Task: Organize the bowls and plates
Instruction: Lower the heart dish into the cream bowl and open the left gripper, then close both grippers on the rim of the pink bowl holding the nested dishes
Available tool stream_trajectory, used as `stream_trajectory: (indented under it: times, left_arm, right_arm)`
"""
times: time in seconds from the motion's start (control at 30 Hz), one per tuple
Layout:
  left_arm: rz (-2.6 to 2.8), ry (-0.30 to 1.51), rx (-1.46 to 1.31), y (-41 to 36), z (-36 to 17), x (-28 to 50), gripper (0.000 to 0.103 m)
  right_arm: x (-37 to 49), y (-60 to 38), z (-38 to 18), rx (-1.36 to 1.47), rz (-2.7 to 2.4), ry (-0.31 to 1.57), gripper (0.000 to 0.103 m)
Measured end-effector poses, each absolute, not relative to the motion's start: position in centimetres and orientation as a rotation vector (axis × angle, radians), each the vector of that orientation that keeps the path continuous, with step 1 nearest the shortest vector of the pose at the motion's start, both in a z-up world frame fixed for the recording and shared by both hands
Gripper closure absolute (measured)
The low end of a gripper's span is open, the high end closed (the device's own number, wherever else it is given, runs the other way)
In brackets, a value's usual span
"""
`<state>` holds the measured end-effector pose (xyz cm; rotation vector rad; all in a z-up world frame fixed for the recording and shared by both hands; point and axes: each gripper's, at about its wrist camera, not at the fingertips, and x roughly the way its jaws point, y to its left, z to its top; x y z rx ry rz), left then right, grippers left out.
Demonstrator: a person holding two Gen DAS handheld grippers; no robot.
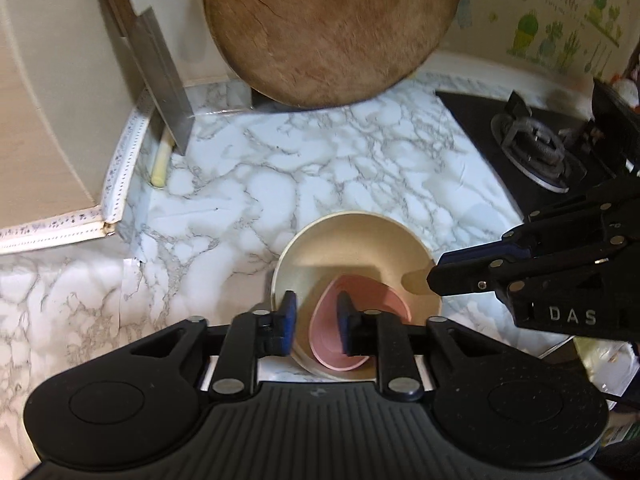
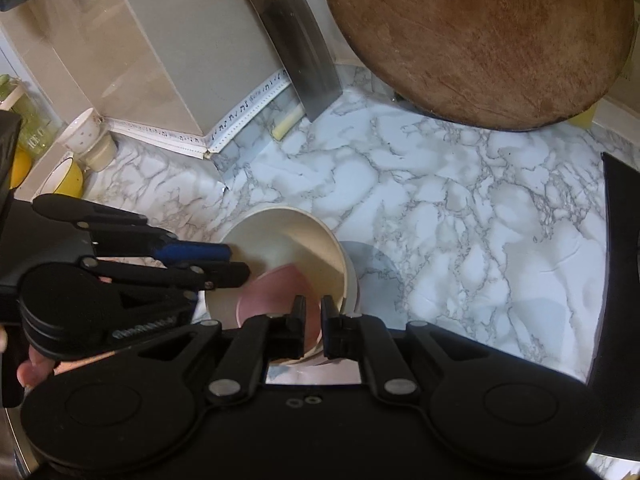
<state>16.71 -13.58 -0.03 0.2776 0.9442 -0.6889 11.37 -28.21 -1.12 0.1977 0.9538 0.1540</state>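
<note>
So the cream bowl (image 1: 356, 248) sits on the marble-look table (image 1: 320, 160), out in the open part of it, with a smaller pink bowl (image 1: 360, 320) nested inside and tipped toward the near wall.

Left gripper (image 1: 316, 328): jaws parted a bit, straddling the near rim of the cream bowl — one blue pad outside the wall, the other inside, in front of the pink bowl. There's a visible gap on both sides, so the pads aren't pressing on anything.

Right gripper (image 2: 311, 320): jaws nearly closed, only a thin slot between them. In its own view the slot lines up with the cream bowl's near rim, but the left wrist view shows its tips just off the bowl's right rim, above it — so I'd say it's closed on nothing.

Around the edges: a big round wooden cutting board (image 1: 332, 28) leaning at the back wall, a cleaver (image 1: 160, 80) propped in the corner to its left, and a black gas stove (image 1: 532, 140) off to the right. The right wrist view also catches a yellow bowl (image 2: 68, 180) and a small white cup (image 2: 86, 132) by the wall on the far left.
</note>
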Motion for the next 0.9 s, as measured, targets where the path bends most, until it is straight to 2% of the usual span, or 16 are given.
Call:
stream_trajectory:
  times: [0.1, 0.17, 0.23, 0.33, 0.43, 0.57, 0.6, 0.63, 0.7, 0.77, 0.9]
  left_arm:
    - [-0.672, 0.926, 0.24, -12.5, 0.5, 16.2, 0.065]
    - [-0.652, 0.904, 0.234, -12.0, 0.7, 15.7, 0.05]
    - [-0.631, 0.89, 0.221, -11.5, 0.8, 15.3, 0.045]
    - [-0.607, 0.886, 0.194, -11.0, 0.6, 15.0, 0.044]
    - [-0.584, 0.874, 0.166, -10.5, 0.3, 14.6, 0.038]
    - [-0.569, 0.88, 0.133, -10.0, -0.4, 14.3, 0.037]
    - [-0.566, 0.885, 0.128, -10.0, -0.5, 14.3, 0.035]
    - [-0.559, 0.887, 0.12, -9.9, -0.7, 14.3, 0.032]
    - [-0.546, 0.888, 0.101, -9.8, -1.2, 14.3, 0.027]
    - [-0.534, 0.901, 0.086, -9.9, -1.8, 14.4, 0.026]
    - [-0.501, 0.924, 0.048, -10.4, -3.3, 14.9, 0.026]
  right_arm:
    - [10.8, -28.6, -0.8, 0.212, 0.164, 0.936, 0.095]
    - [10.5, -28.8, -0.6, 0.214, 0.168, 0.919, 0.094]
    - [10.2, -29.0, -0.5, 0.211, 0.167, 0.911, 0.093]
    - [10.0, -29.2, -0.4, 0.201, 0.163, 0.893, 0.089]
    - [9.9, -29.0, -0.5, 0.177, 0.152, 0.879, 0.081]
    - [10.0, -29.1, -0.9, 0.164, 0.144, 0.87, 0.05]
    - [10.0, -29.1, -0.9, 0.158, 0.147, 0.872, 0.043]
    - [10.1, -29.1, -1.0, 0.155, 0.149, 0.874, 0.04]
    - [10.0, -29.0, -1.1, 0.146, 0.156, 0.871, 0.02]
    - [9.9, -29.1, -1.2, 0.134, 0.152, 0.851, 0.008]
    - [10.6, -29.2, -2.1, 0.131, 0.137, 0.857, 0.008]
